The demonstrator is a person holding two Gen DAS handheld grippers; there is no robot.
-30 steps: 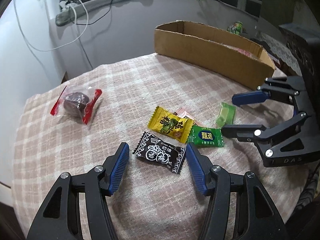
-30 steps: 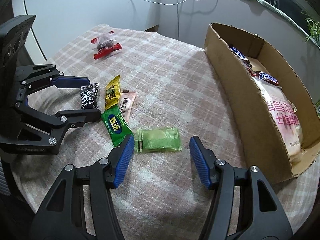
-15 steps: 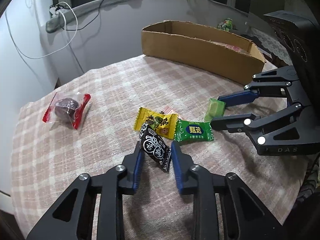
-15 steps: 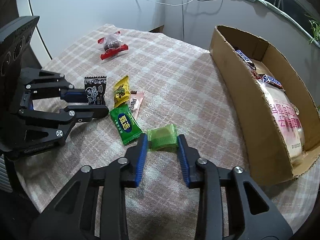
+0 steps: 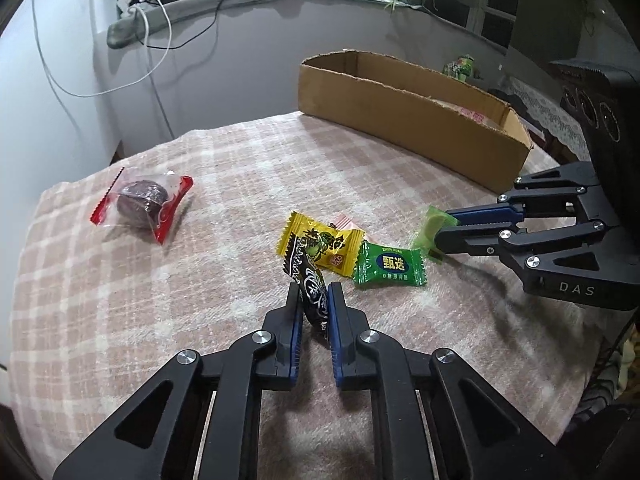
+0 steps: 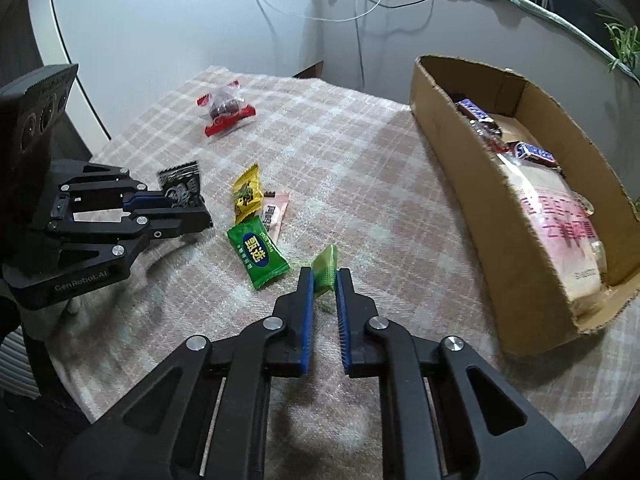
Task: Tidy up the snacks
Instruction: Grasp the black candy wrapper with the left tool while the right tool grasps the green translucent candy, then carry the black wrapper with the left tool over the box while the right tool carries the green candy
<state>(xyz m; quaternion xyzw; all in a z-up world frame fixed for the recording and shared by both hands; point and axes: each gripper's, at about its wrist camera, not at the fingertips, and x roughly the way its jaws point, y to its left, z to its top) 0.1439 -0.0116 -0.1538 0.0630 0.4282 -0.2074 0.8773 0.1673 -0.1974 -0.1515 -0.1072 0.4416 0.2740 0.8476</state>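
We see the cardboard box [image 6: 472,184] at 2 o'clock on the worktop [image 5: 240,168], a red-edged packet [image 5: 142,200] at 10, yellow [image 5: 320,244] and dark green [image 5: 390,266] candies between us. Both tools have just closed: left tool [image 5: 314,300] clamps the black candy [image 5: 310,284], right tool [image 6: 324,280] the pale green candy [image 6: 325,266], each now tipped up on edge

Each camera sits on a gripper, looking down and forward, close to the table [image 5: 168,280]. Both see the middle candies [image 6: 256,254].

Bare cloth [image 6: 360,184] before box wall [image 6: 472,200]
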